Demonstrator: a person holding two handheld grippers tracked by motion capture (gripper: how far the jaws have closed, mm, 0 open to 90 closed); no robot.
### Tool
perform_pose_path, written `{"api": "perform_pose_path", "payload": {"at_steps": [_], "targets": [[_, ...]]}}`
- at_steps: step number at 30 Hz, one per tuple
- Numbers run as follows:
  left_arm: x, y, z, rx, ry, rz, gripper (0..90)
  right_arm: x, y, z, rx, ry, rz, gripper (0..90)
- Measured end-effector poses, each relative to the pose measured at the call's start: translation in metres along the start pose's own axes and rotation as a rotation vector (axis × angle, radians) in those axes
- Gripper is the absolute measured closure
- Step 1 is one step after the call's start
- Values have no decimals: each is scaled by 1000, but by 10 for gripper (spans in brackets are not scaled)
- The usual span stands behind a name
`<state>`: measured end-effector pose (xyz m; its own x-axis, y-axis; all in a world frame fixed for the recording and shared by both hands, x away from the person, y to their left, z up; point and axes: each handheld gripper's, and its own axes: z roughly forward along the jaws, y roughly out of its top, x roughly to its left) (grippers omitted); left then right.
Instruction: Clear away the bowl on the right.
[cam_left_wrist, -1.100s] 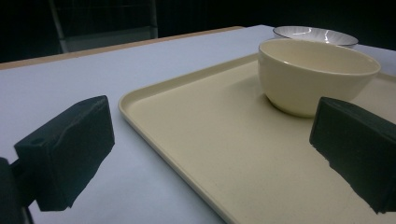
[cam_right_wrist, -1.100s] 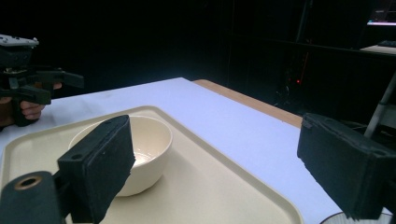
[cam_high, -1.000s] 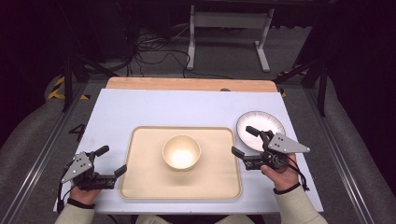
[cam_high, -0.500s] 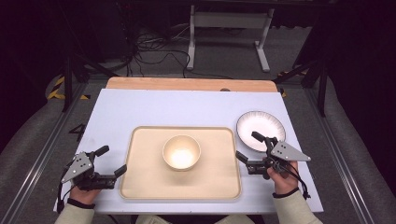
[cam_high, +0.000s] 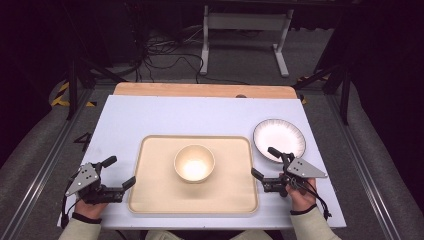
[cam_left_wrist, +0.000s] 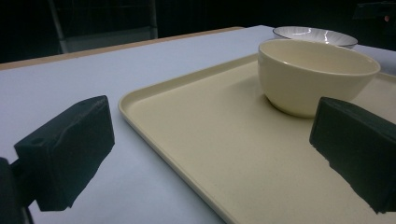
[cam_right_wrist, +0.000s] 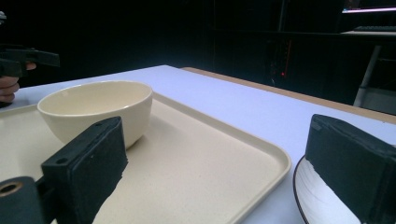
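Left claw (cam_high: 117, 172): jaws spread wide, gripping nothing, low at the near left of the surface (cam_high: 150, 117), just beside the tray's left edge; from the left gripper view, one jaw over bare surface, the other over the tray.
Right claw (cam_high: 264, 162): jaws spread wide, gripping nothing, at the tray's right edge; far jaw over the near rim of the plate, near jaw by the tray's corner.
Bowl (cam_high: 194, 163): cream, upright, empty, standing in the middle of the tray, well apart from both claws.
Tray (cam_high: 150, 175): cream, flat on the surface, between the two claws.
Plate (cam_high: 280, 136): white with a dark rim, flat on the surface just right of the tray's far right corner.
Hands: left hand (cam_high: 90, 207) and right hand (cam_high: 301, 195) each wrapped around a gripper body at the near edge.
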<state>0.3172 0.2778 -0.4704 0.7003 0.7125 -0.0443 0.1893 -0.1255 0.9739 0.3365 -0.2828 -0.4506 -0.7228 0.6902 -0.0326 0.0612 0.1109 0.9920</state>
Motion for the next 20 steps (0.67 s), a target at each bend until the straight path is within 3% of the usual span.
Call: {"api": "perform_pose_path", "payload": {"at_steps": [20], "targets": [[0,0,0,1,-1,1,5,-2,-10,-3,-3,-6,17,58]]}}
